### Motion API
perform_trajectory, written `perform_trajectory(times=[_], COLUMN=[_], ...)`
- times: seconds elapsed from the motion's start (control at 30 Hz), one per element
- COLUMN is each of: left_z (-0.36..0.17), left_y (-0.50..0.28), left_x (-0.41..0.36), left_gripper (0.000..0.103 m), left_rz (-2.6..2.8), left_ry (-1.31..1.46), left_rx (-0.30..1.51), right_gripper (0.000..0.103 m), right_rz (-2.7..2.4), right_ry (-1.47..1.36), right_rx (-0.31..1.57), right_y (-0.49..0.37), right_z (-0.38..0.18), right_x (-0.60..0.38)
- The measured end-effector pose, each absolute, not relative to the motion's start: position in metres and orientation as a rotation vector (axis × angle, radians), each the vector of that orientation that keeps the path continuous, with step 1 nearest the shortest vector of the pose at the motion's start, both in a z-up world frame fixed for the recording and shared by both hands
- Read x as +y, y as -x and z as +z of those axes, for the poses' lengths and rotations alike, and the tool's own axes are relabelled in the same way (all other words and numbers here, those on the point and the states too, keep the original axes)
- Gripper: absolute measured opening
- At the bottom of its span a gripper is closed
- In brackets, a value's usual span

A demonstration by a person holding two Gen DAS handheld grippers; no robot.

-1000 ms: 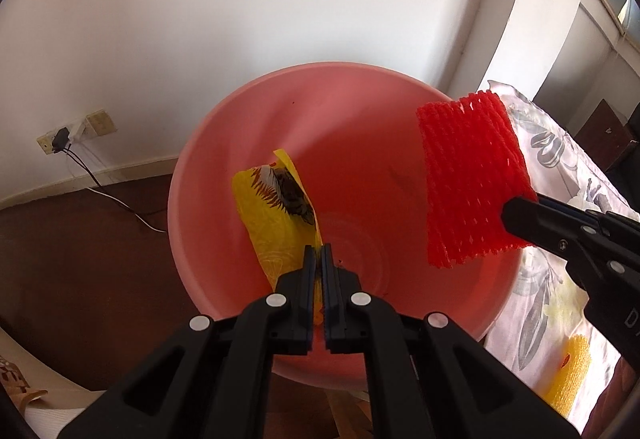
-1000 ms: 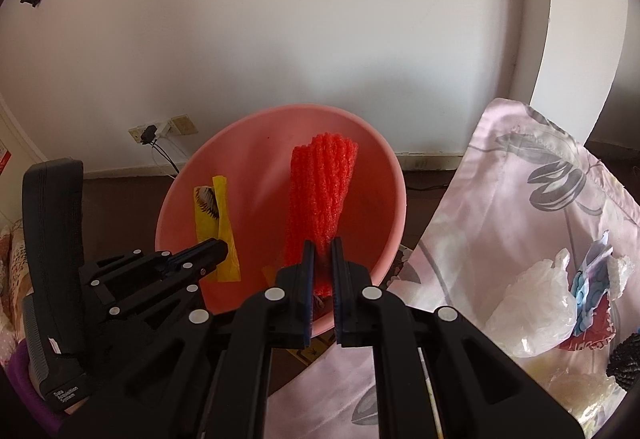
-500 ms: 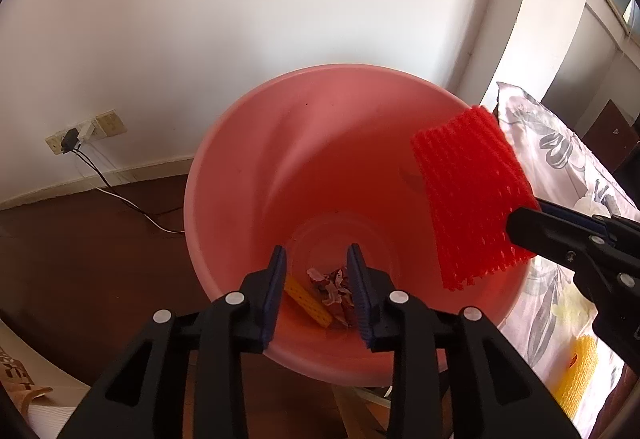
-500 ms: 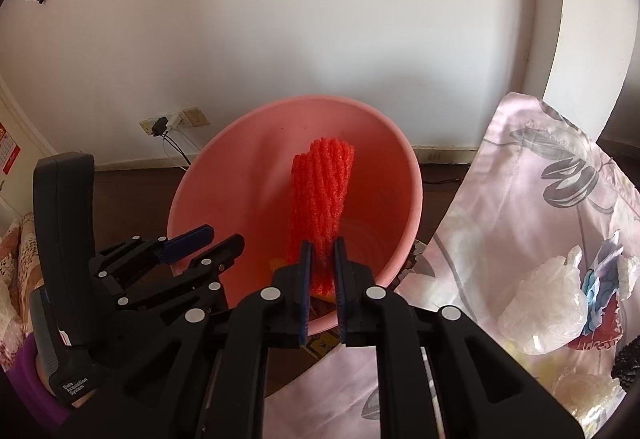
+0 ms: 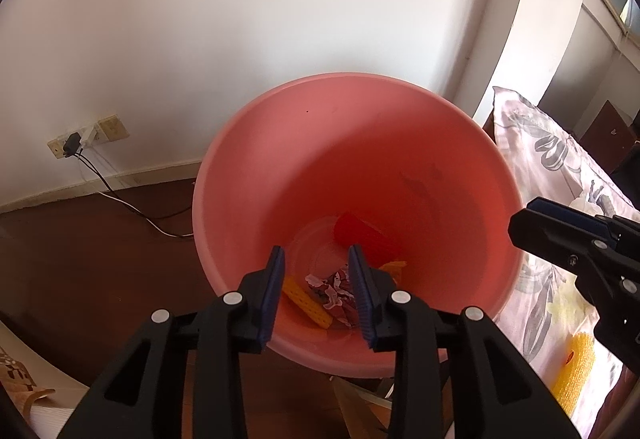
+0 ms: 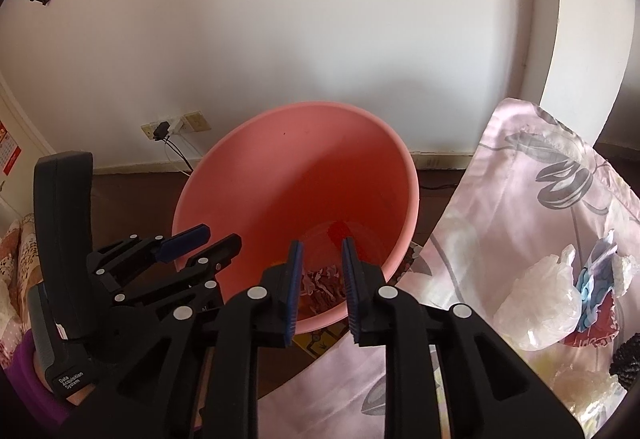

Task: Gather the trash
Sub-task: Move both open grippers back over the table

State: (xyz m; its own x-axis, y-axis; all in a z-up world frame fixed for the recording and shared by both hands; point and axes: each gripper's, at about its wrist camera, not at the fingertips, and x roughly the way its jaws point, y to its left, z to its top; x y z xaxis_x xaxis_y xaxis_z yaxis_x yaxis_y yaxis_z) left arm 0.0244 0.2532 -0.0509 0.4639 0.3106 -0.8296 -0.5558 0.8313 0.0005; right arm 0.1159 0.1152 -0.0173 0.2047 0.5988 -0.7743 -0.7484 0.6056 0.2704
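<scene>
One pink bucket is sitting beside the floral-clothed worktop, holding the dropped trash: one red foam net, one yellow wrapper, one crumpled scrap. Both grippers are hovering over it; the left gripper is standing spread and empty, the right gripper is opening with nothing between its fingers. This looks like the release step; next, judging by the worktop, is reaching for the clear plastic bag.

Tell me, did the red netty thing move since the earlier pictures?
Yes. The red foam net dropped from the right tool, whose jaws are opening, down to the bottom of the pink bucket, below its rim.
</scene>
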Motion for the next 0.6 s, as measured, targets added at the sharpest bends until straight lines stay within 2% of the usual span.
perform_trajectory(times=[0.1, 0.23, 0.6], left_z=[-0.047, -0.039, -0.015], left_y=[-0.024, -0.024, -0.027], left_x=[0.25, 0.244, 0.213], left_gripper=[0.032, 0.037, 0.039], left_rz=[0.532, 0.517, 0.443], left_ry=[0.282, 0.272, 0.233], left_rx=[0.942, 0.924, 0.88], right_gripper=[0.02, 0.02, 0.02], right_rz=[0.938, 0.927, 0.889], right_ry=[0.17, 0.154, 0.125], right_rx=[0.979, 0.963, 0.926], right_y=[-0.116, -0.118, -0.119], right_z=[-0.014, -0.008, 0.008], right_x=[0.109, 0.098, 0.068])
